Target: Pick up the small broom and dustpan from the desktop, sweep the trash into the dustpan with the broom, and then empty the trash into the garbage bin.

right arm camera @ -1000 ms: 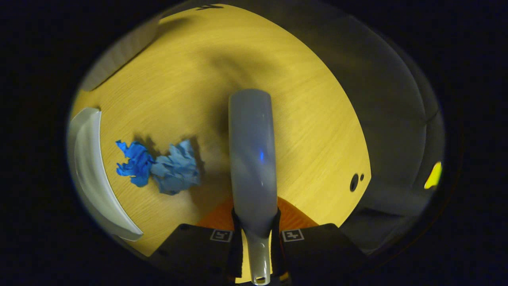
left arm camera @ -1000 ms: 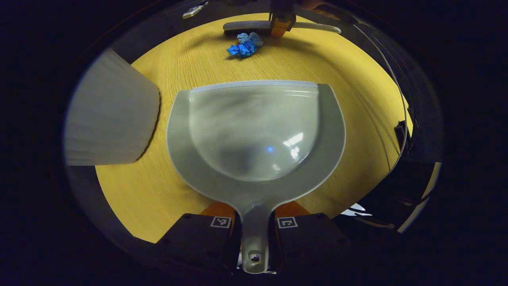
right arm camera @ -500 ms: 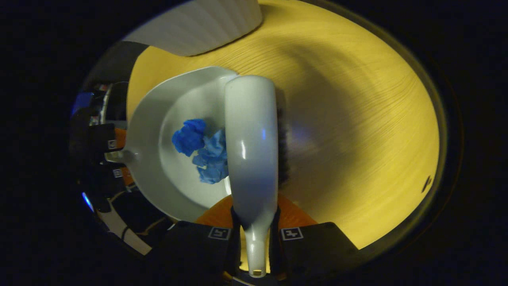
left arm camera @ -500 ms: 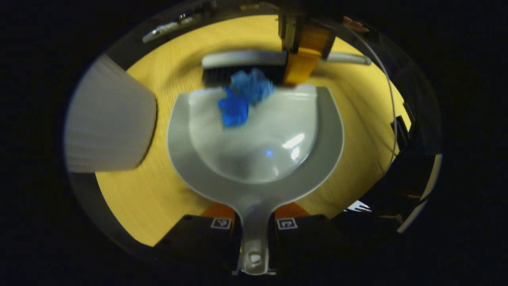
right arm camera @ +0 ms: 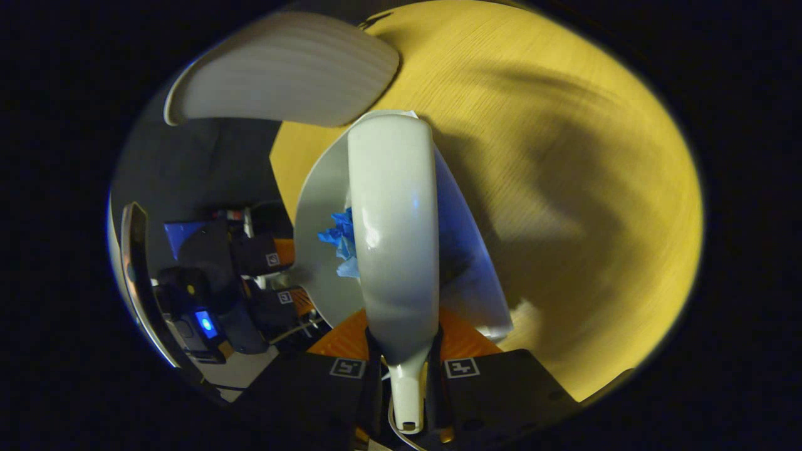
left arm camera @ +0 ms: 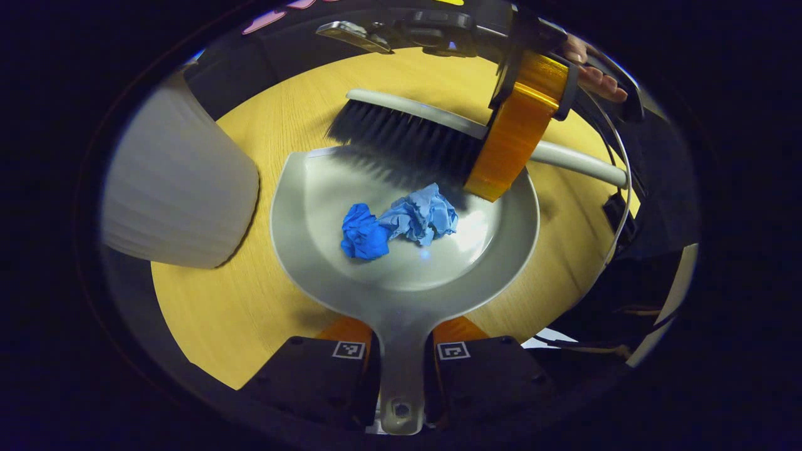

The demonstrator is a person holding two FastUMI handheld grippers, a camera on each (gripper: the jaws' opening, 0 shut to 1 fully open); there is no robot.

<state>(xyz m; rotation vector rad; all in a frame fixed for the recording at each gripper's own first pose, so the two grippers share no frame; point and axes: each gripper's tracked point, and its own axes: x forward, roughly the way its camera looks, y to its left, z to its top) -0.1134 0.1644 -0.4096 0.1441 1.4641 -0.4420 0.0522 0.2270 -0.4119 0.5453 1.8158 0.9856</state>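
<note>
The round yellow wood-grain tabletop (left arm camera: 238,300) carries everything here, and it spreads wide and bare on the far side in the right gripper view (right arm camera: 564,188). Beside the dustpan stands the pale ribbed garbage bin (left arm camera: 178,194), a tall tapered container whose wall also arcs across the top of the right gripper view (right arm camera: 288,75). The grey plastic dustpan (left arm camera: 501,250) lies on the tabletop just next to that bin, its narrow handle running back between the fingers of the left gripper (left arm camera: 401,369), which are clamped on it from both sides. Above the pan's far lip hangs the small broom with a grey plastic back and black bristles (left arm camera: 407,134); the right gripper (right arm camera: 407,376) is closed tight on the broom's slim handle, and from that gripper's camera the broom's smooth grey back (right arm camera: 391,232) covers most of the dustpan (right arm camera: 319,219). Inside the pan's bowl rest two crumpled paper balls touching each other, the light blue wad (left arm camera: 423,213) nearer the bristles and the deep blue wad (left arm camera: 363,232) beside it.
</note>
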